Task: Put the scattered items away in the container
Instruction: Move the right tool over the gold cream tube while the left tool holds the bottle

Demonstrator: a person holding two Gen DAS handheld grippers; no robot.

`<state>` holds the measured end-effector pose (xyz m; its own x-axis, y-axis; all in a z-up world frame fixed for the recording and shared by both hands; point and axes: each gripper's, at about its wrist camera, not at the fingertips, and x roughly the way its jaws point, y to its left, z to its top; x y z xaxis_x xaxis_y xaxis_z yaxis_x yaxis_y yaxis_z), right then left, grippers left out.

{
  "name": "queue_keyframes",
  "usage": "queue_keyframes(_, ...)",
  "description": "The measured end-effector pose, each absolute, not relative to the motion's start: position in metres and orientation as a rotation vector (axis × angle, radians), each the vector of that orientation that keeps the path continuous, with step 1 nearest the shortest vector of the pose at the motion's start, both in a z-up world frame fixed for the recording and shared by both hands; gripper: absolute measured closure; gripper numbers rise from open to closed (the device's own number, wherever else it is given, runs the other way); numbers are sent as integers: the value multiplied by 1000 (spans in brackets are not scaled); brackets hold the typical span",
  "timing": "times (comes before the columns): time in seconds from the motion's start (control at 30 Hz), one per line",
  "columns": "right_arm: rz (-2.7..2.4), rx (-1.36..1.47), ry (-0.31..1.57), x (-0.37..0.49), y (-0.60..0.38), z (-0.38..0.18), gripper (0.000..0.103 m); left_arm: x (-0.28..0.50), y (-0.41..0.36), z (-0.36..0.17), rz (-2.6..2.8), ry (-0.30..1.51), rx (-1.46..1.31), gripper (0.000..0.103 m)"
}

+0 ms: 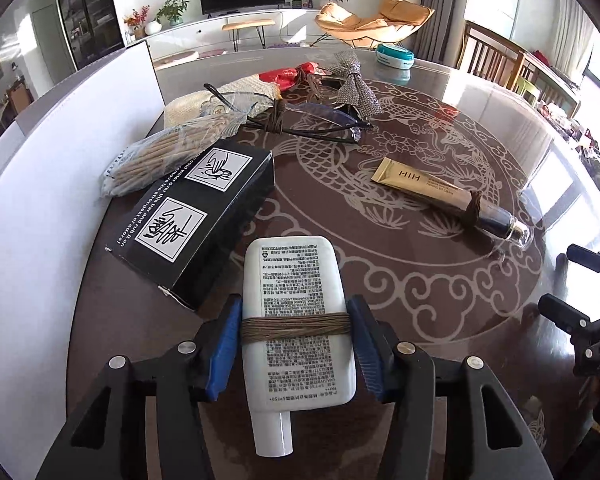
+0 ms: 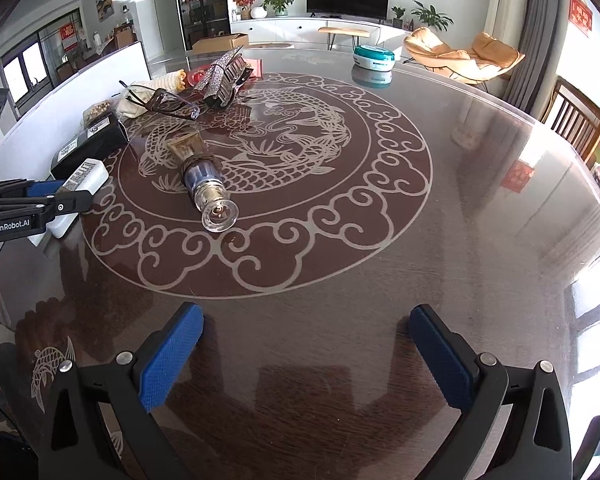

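Note:
My left gripper (image 1: pixel 296 338) is shut on a white sunscreen tube (image 1: pixel 296 304) wrapped with brown string, held low over the table; it also shows in the right wrist view (image 2: pixel 86 178). My right gripper (image 2: pixel 306 354) is open and empty above the bare table. A gold tube with a clear cap (image 1: pixel 440 194) lies in the table's middle (image 2: pixel 204 184). A black box (image 1: pixel 196 216), a bag of sticks (image 1: pixel 160 156), glasses (image 1: pixel 308 118), a woven pouch (image 1: pixel 204 106), a red packet (image 1: pixel 286 76) and a sparkly bow (image 1: pixel 354 86) lie beyond. A white container wall (image 1: pixel 40 208) stands at the left.
The round dark table (image 2: pixel 420 240) has a fish pattern under glass. A teal and white round tin (image 2: pixel 374 58) sits at the far edge. Wooden chairs (image 2: pixel 576 120) stand to the right. The right gripper's body (image 1: pixel 592 320) shows at the left wrist view's right edge.

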<state>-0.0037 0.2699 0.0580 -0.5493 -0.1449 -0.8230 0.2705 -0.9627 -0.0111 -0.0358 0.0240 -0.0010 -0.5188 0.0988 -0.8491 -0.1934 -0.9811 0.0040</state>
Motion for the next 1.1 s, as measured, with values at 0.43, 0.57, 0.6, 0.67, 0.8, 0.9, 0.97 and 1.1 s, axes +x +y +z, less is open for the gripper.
queue_keyframes(0.43, -2569, 1344, 195, -2, 272, 59, 0, -27, 24, -4, 2657, 145, -1342, 48)
queue_keyframes(0.57, -2569, 1344, 195, -2, 271, 59, 0, -29, 21, -7, 2686, 125, -1309, 40)
queue_keyframes(0.6, -2569, 1344, 195, -2, 272, 59, 0, -31, 20, -7, 2685, 121, -1311, 39)
queue_keyframes(0.67, -2569, 1343, 195, -2, 272, 59, 0, -32, 21, -8, 2679, 122, -1312, 37)
queue_keyframes(0.8, -2569, 1343, 195, -2, 272, 59, 0, -33, 24, -10, 2652, 143, -1327, 17)
queue_keyframes(0.9, -2569, 1343, 196, -2, 272, 59, 0, -32, 23, -10, 2652, 141, -1327, 16)
queue_keyframes(0.97, -2569, 1343, 196, -2, 272, 59, 0, -32, 23, -10, 2655, 138, -1330, 15)
queue_keyframes(1.1, -2569, 1343, 195, -2, 272, 59, 0, -31, 22, -11, 2656, 136, -1334, 13)
